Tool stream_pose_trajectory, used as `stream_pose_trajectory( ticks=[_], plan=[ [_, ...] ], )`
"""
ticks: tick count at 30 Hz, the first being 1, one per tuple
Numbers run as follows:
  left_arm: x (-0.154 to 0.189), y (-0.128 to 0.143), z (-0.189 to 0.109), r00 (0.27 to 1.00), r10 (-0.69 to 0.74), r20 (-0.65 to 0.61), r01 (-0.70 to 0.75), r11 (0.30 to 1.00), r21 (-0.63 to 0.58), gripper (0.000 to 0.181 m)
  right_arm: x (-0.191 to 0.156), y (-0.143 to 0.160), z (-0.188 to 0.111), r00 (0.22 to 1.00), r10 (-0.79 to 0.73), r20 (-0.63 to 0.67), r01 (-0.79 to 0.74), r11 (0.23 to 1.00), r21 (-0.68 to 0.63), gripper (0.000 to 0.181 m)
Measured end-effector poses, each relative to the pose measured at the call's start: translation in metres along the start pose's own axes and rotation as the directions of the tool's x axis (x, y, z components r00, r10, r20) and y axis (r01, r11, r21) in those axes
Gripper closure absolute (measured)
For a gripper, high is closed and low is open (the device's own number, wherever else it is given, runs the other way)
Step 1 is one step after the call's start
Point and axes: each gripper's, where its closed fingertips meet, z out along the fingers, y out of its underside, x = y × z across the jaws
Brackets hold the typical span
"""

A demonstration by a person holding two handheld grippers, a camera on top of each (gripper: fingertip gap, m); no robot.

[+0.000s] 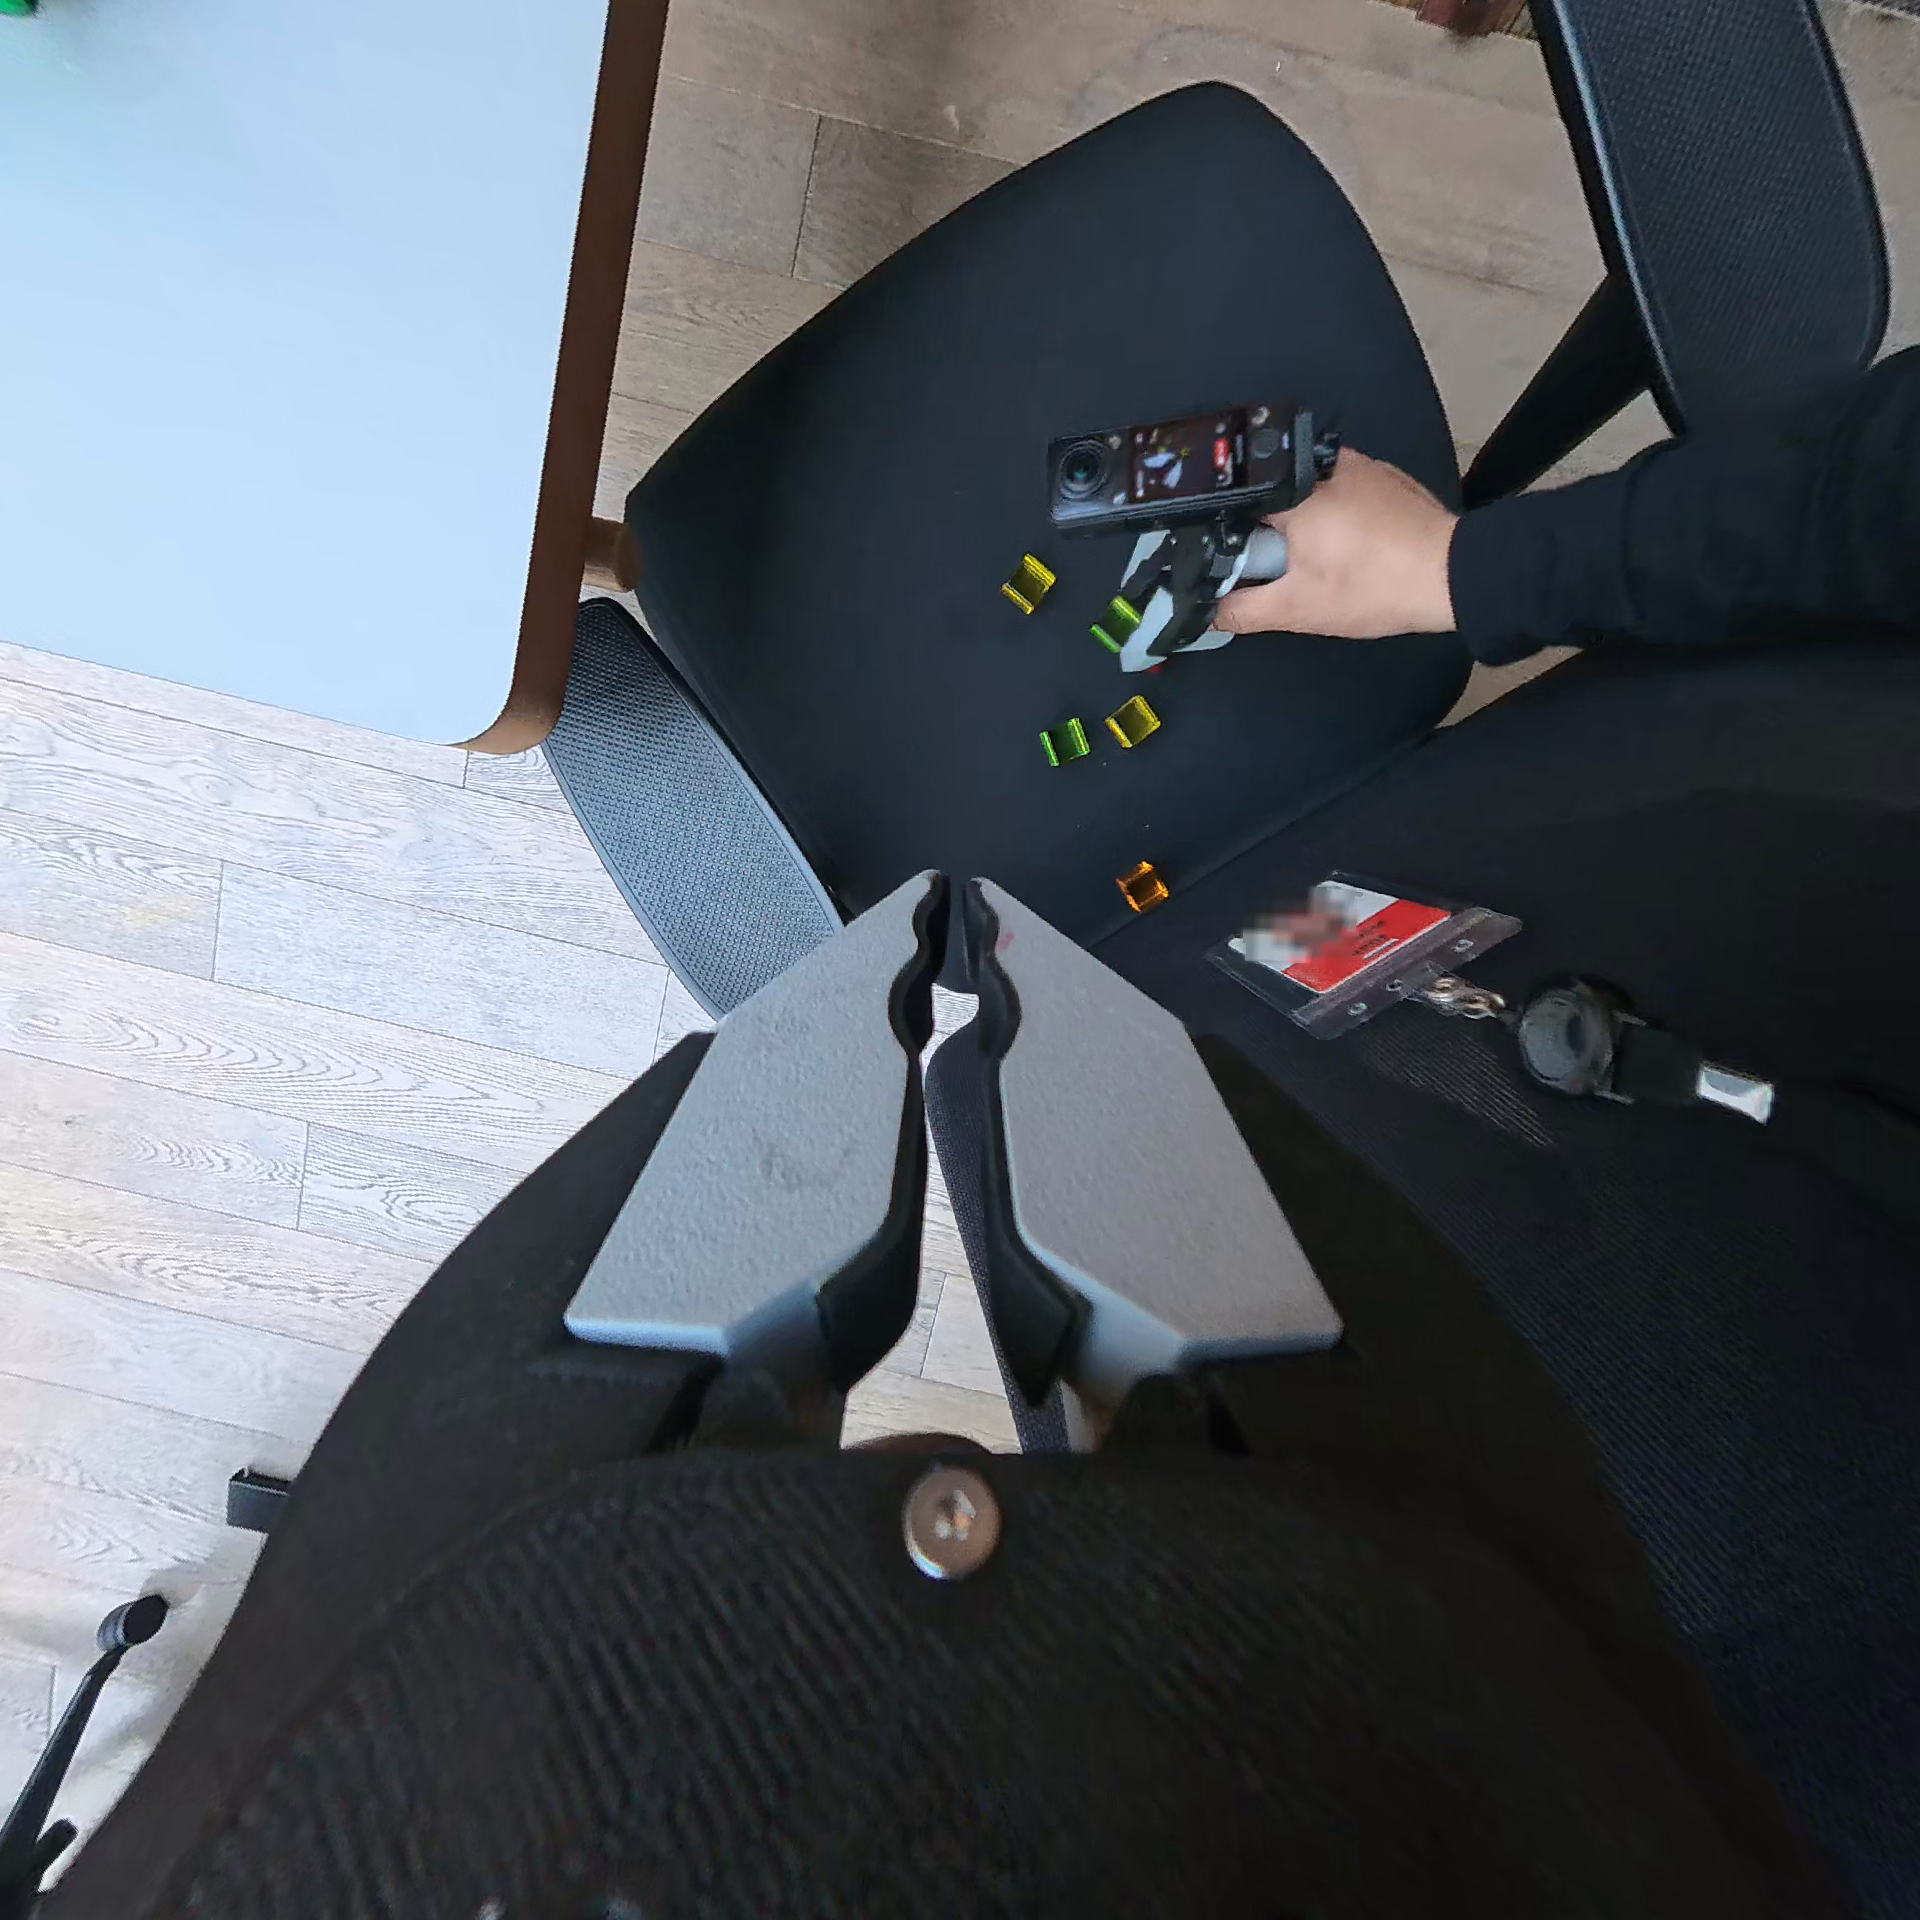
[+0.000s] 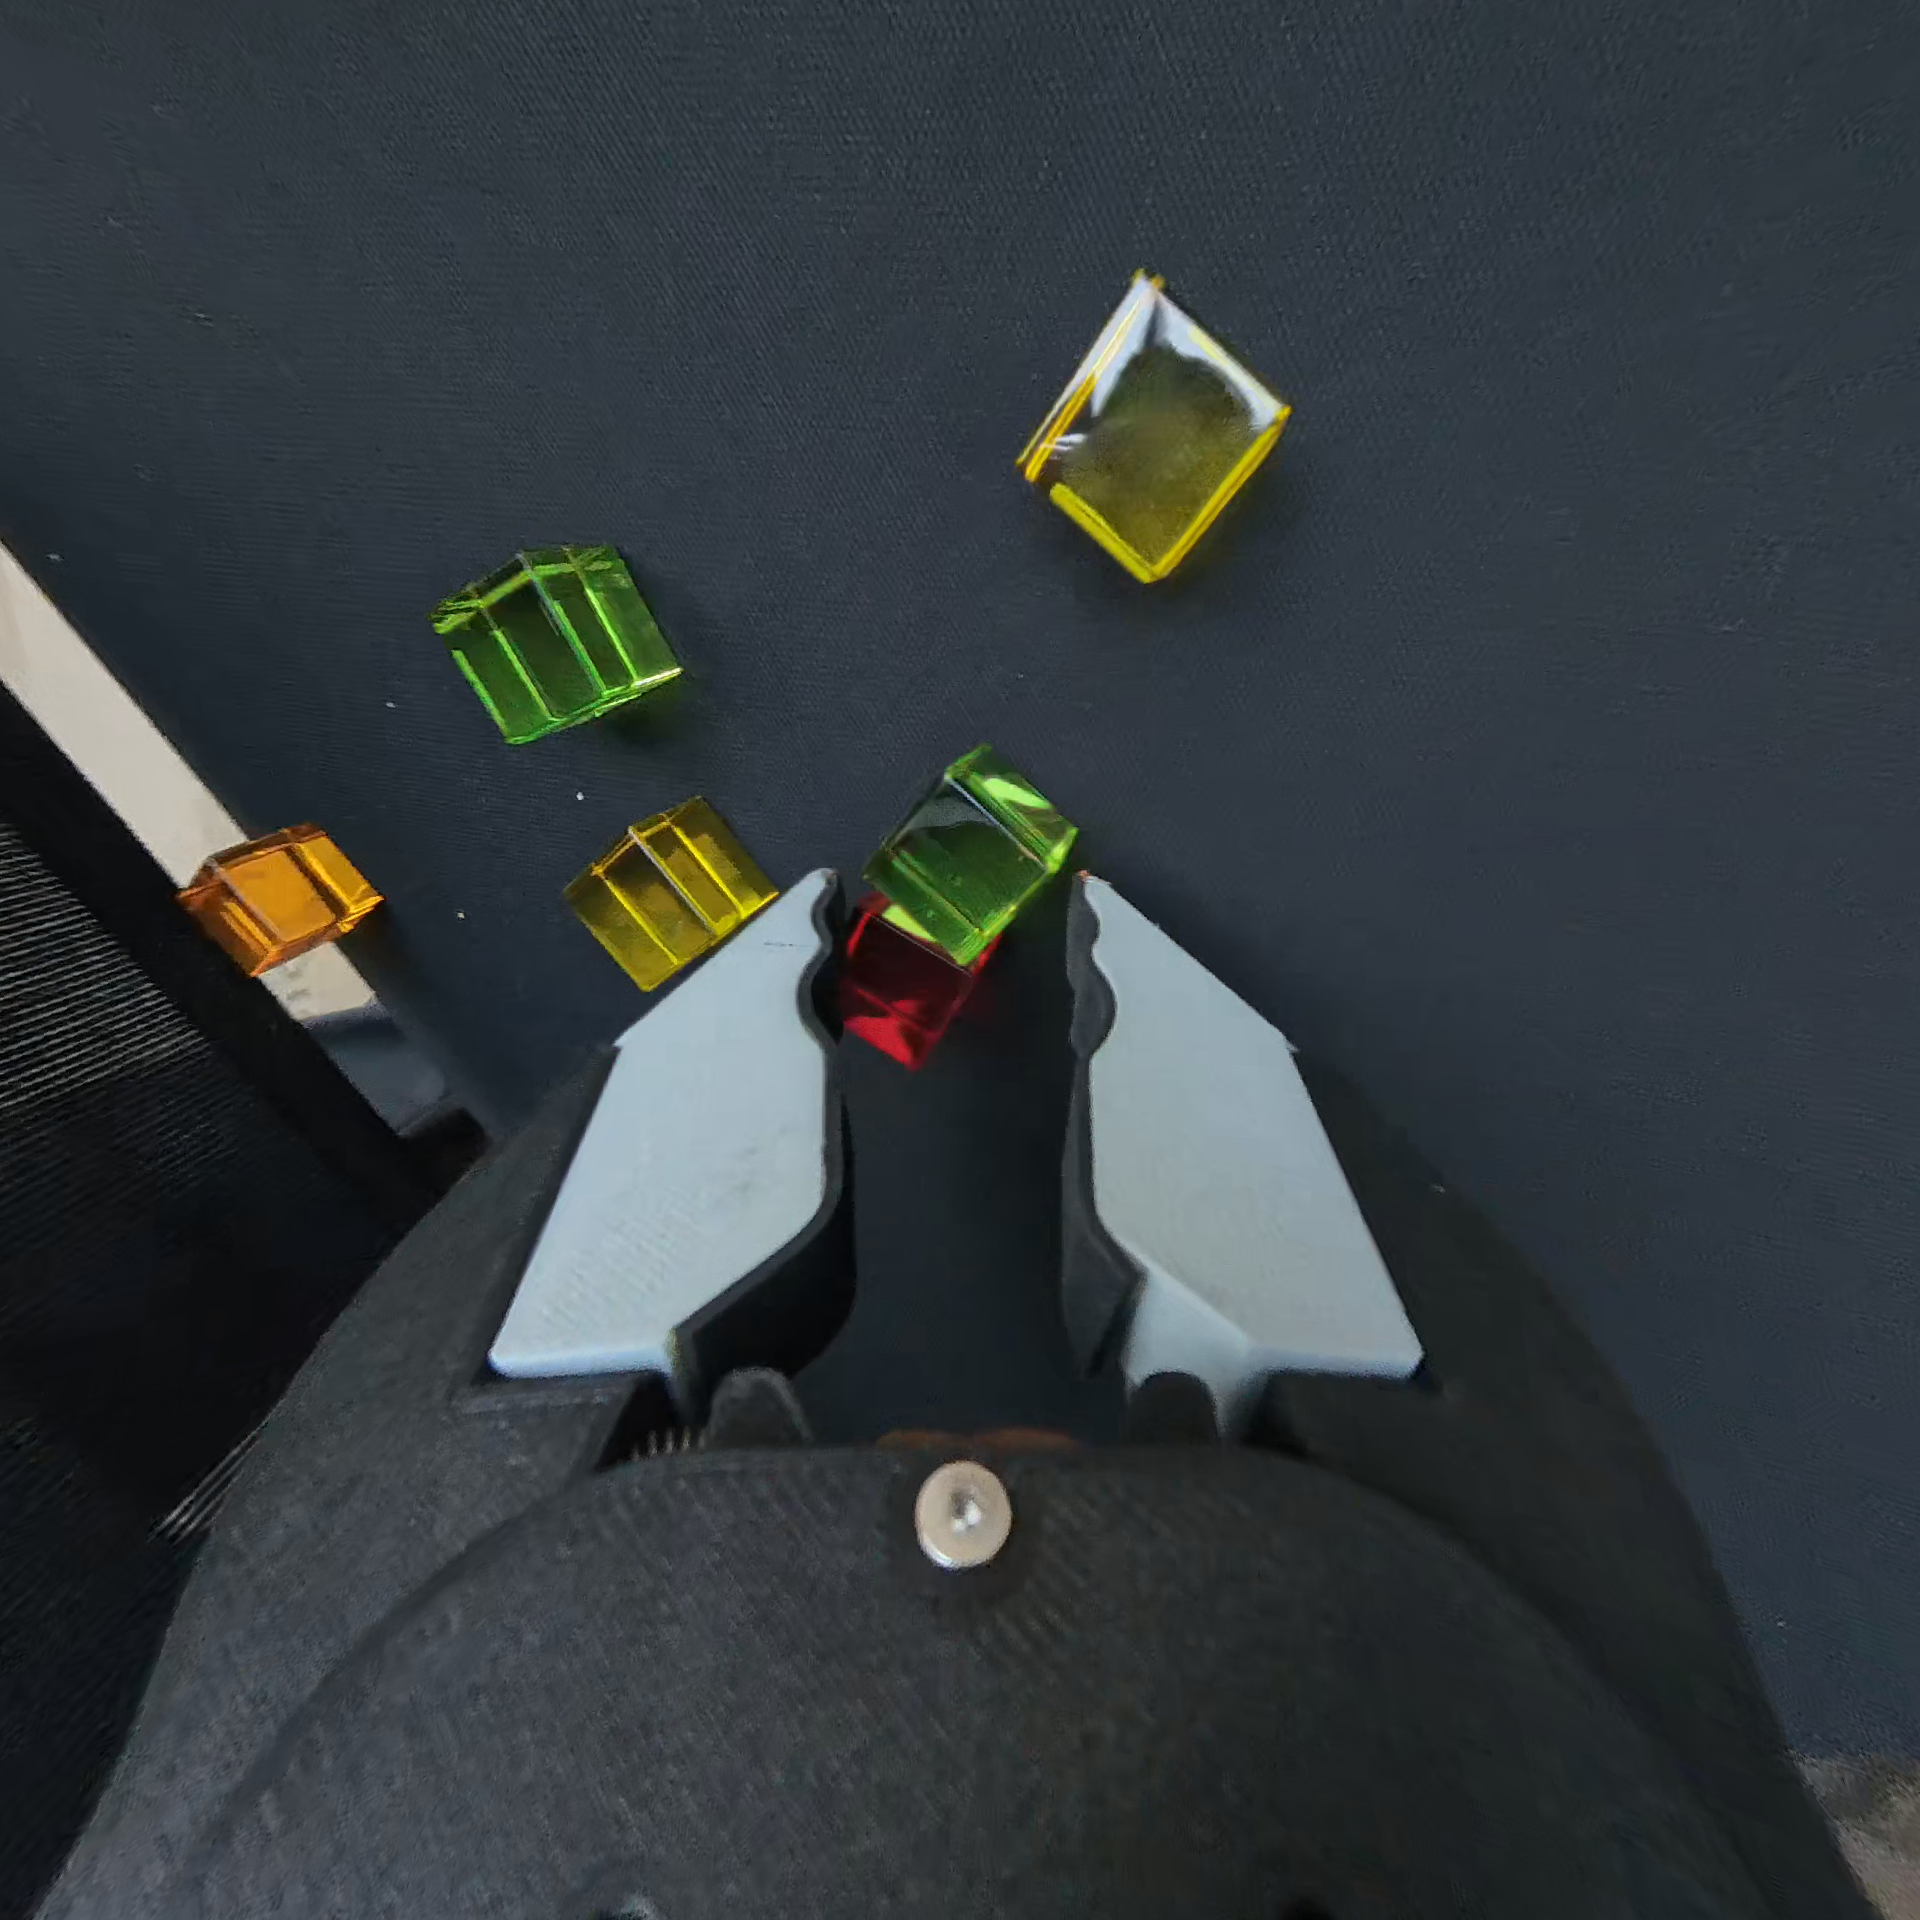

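Note:
Several clear coloured cubes lie on a black chair seat (image 2: 1455, 727). My right gripper (image 2: 956, 894) is open, its fingertips on either side of a green cube (image 2: 971, 852) that rests tilted on a red cube (image 2: 904, 987). Nearby lie a yellow cube (image 2: 670, 888), a second green cube (image 2: 556, 644), a farther yellow cube (image 2: 1158, 426) and an orange cube (image 2: 281, 894) at the seat's edge. My left gripper (image 1: 956, 904) is shut with nothing seen between its fingers, held above the seat's (image 1: 1039, 364) near edge. A hand holds the right gripper (image 1: 1138, 649) there by the green cube (image 1: 1117, 623).
A pale blue table (image 1: 260, 312) with a brown edge stands left of the seat. The chair's armrest (image 1: 686, 821) and backrest (image 1: 1725, 187) flank the seat. A clear badge holder with a red card (image 1: 1361, 951) lies on black cloth at the right. The floor (image 1: 260, 1039) is wood. My hands' fingertips stand some 45 cm from each other.

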Motion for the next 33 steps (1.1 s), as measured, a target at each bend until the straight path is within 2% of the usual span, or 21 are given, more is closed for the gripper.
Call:
stream_pose_trajectory(
  ticks=[1,4,7,15,18,21,24,27,30,33],
  plan=[
    [0.0,0.0,0.0,1.0,-0.001,0.0,0.001,1.0,-0.001,0.181,0.001,-0.002,0.001,1.0,-0.013,-0.008,0.013,1.0,0.009,0.148],
    [0.0,0.0,0.0,1.0,0.0,0.001,0.0,1.0,0.0,0.181,0.007,-0.008,0.001,0.999,-0.037,-0.021,0.037,0.999,0.023,0.149],
    [0.0,0.0,0.0,1.0,0.0,0.001,0.0,1.0,-0.001,0.181,0.027,-0.019,-0.005,0.996,-0.027,-0.083,0.031,0.998,0.049,0.153],
    [0.0,0.0,0.0,1.0,0.003,0.003,-0.003,1.0,0.0,0.181,0.086,-0.061,-0.016,0.989,0.122,-0.081,-0.112,0.987,0.113,0.152],
    [0.0,0.001,0.0,1.0,0.002,0.004,-0.002,1.0,-0.002,0.181,0.089,-0.067,-0.017,0.984,0.164,-0.07,-0.156,0.981,0.116,0.15],
    [-0.001,0.001,-0.001,1.0,-0.001,0.005,0.001,1.0,0.002,0.181,0.084,-0.062,-0.022,0.987,0.13,-0.098,-0.117,0.985,0.126,0.142],
    [-0.001,-0.001,-0.003,1.0,-0.005,0.005,0.005,1.0,0.012,0.181,0.067,-0.059,-0.031,0.996,0.031,-0.088,-0.015,0.984,0.177,0.138],
    [-0.001,-0.001,-0.003,1.0,-0.004,0.004,0.004,1.0,0.012,0.181,0.044,-0.057,-0.031,0.972,-0.211,-0.101,0.227,0.958,0.174,0.137],
    [0.0,0.0,-0.002,1.0,0.002,0.005,-0.002,1.0,0.003,0.181,0.034,-0.065,-0.026,0.875,-0.45,-0.176,0.473,0.873,0.118,0.133],
    [0.0,0.001,-0.001,1.0,0.0,0.007,0.0,1.0,-0.001,0.181,0.029,-0.073,-0.017,0.773,-0.605,-0.193,0.624,0.78,0.052,0.134]
  ],
)
